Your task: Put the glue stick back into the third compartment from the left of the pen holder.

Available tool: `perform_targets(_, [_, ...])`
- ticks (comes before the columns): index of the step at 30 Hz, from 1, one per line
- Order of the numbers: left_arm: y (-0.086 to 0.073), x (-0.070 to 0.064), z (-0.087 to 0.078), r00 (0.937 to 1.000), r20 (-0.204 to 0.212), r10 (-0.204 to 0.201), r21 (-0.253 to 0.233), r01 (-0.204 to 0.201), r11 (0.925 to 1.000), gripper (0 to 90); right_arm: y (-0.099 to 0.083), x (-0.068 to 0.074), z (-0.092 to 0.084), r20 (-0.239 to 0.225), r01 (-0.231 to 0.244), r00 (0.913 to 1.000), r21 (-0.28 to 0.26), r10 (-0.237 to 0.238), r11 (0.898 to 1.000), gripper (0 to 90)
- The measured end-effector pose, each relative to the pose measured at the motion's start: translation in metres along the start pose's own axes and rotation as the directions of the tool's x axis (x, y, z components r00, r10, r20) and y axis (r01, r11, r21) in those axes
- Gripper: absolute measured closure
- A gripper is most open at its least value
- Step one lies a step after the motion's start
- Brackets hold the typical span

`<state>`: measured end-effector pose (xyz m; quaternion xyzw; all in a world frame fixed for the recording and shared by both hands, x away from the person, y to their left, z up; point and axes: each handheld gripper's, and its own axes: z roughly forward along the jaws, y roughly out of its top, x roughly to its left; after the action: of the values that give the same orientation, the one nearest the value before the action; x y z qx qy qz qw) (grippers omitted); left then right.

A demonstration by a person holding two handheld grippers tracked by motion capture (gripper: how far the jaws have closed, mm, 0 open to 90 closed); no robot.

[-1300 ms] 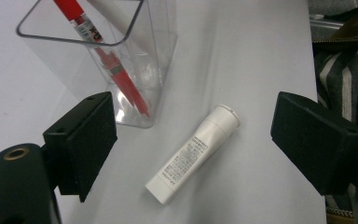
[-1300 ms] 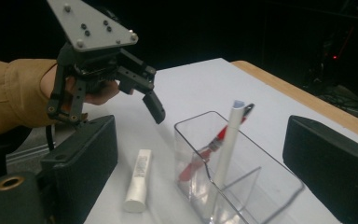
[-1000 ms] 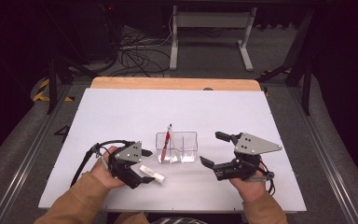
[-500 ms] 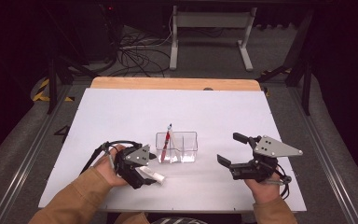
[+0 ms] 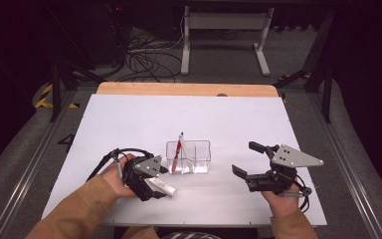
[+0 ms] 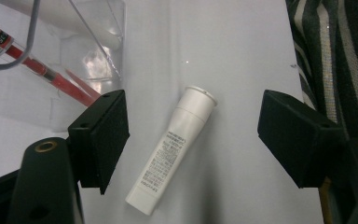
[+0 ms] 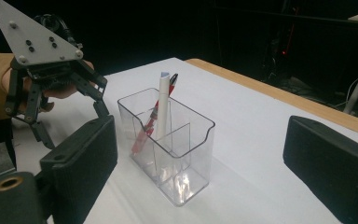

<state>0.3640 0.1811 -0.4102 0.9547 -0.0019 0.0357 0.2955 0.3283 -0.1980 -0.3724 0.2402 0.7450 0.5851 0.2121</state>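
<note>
The white tube [image 6: 172, 148] lies flat on the table [image 5: 129, 119], low in the high view, between the left gripper [image 5: 151, 186]'s jaws, which have just been closing but don't touch it. The clear organizer [image 5: 189, 157], holding pens [image 5: 178, 152], stands just beside. At lower right, the right gripper [image 5: 246, 159] gapes wide, empty.

Fine black print in several lines along the body of the white tube [image 6: 170, 156], too small to read. On the red pen [image 6: 25, 58], up and left of the white tube in the left gripper view, a white label with a barcode and large black characters, cut off at the frame edge and not legible. Black-and-yellow hazard stripes [image 5: 44, 95] on the floor, far beyond the white tube and off the left edge of the desk [image 5: 129, 119] in the high view. Nothing else readable.
</note>
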Motion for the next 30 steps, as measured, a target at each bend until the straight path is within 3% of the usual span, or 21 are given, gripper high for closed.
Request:
perform_targets(3, [0.0,0.0,0.001,1.0,0.001,0.008,0.01,-0.008,0.9999,26.9,0.0,0.0,0.0,-0.003,-0.001,1.0,0.002,0.001,1.0,10.4])
perform_targets(13, [-0.001,-0.001,0.009,0.9954,-0.021,0.094,0.074,-0.092,0.993,35.2,0.0,0.0,0.001,-0.011,-0.005,0.9999,0.003,0.005,1.0,10.5])
perform_targets(19, [-0.003,0.004,0.013,0.9951,-0.001,0.099,0.089,-0.098,0.9911,37.9,0.0,0.0,0.002,-0.018,-0.008,0.9998,0.004,0.008,1.0,10.4])
perform_targets(30, [-0.007,0.012,0.018,0.9972,0.043,0.061,0.098,-0.065,0.9931,42.3,-0.001,-0.001,0.003,-0.034,-0.024,0.9991,0.003,0.024,1.0,10.5])
